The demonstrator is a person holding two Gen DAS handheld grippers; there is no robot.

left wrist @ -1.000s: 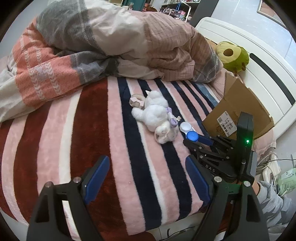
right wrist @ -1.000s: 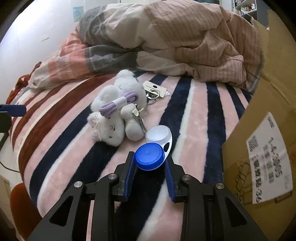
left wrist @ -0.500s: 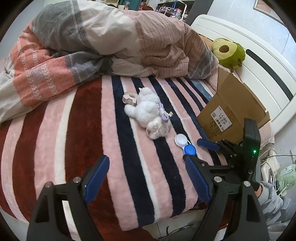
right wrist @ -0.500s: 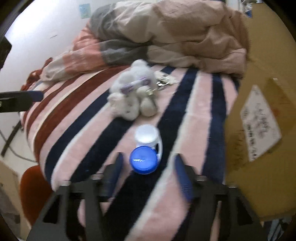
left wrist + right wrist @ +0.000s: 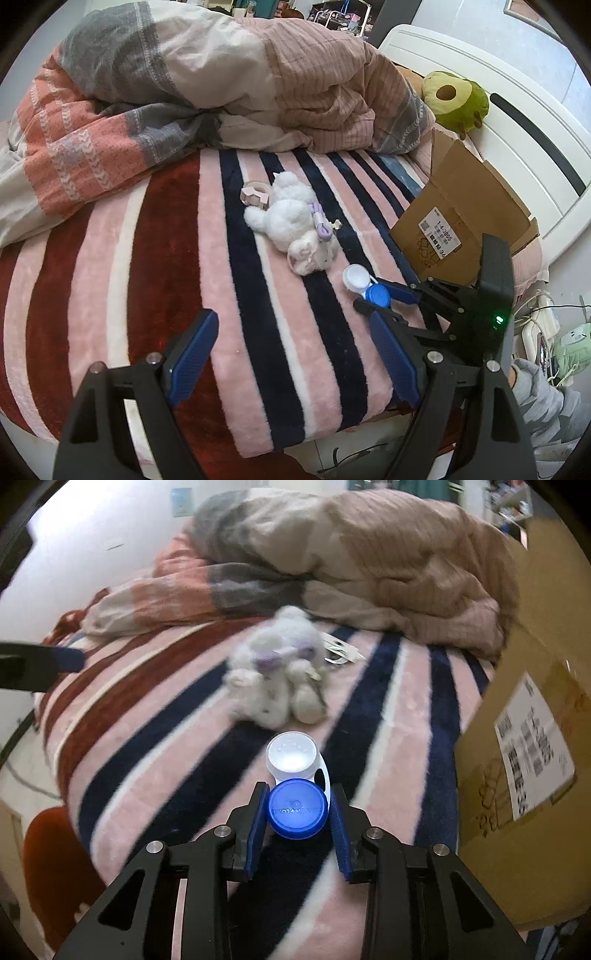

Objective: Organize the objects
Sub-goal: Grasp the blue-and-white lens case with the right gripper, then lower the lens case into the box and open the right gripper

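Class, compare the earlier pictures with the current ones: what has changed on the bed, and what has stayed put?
The right gripper let go of the contact lens case, then closed again on its blue cap. The left gripper stayed open; plush toy and cardboard box kept their places.

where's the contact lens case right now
The contact lens case lies on the striped blanket, its blue cap between the right hand-held gripper pads, just in front of the white plush toy, left of the cardboard box.
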